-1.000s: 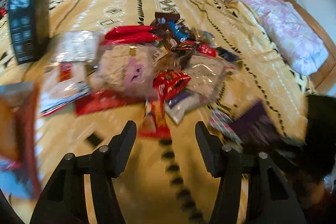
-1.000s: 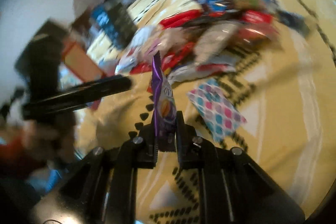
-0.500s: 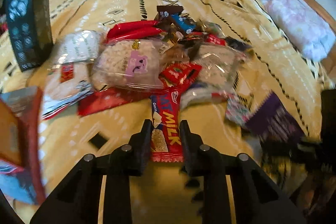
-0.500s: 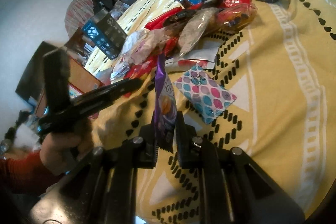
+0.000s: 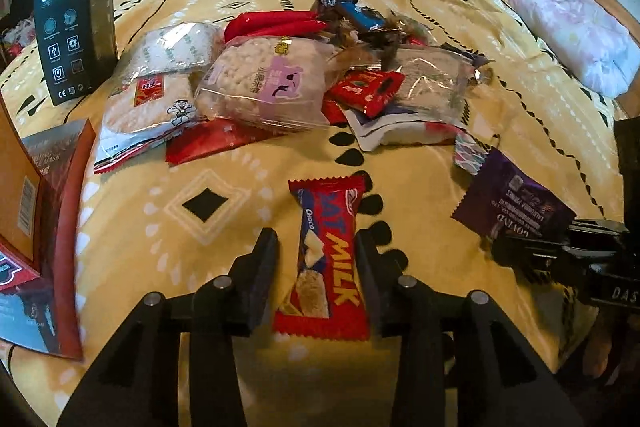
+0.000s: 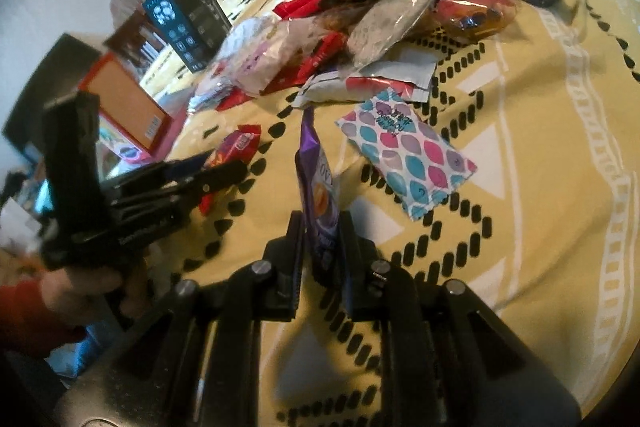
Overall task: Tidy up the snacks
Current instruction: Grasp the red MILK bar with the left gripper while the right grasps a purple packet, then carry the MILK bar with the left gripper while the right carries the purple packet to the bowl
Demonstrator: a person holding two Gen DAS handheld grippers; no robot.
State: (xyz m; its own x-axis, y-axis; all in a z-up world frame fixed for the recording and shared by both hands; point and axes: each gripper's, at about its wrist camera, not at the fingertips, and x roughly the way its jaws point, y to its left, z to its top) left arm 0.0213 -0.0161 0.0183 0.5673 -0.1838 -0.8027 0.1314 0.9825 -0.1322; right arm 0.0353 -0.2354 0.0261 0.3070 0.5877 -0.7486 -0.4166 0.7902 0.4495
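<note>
Flat, a glossy red oblong wrapper [image 5: 325,255] between parted black fingers [image 5: 262,267]

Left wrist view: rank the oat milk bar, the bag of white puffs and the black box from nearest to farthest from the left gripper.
1. Oat milk bar: lying between the left gripper jaws, which have just been opening.
2. Bag of white puffs: straight ahead, at the front of the snack pile.
3. Black box: standing upright, far left, beyond the pile.

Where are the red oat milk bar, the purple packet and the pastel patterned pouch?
red oat milk bar [image 5: 326,259], left wrist view, wrapper's middle.
purple packet [image 6: 320,195], right wrist view, its front face.
pastel patterned pouch [image 6: 406,155], right wrist view, its centre.
</note>
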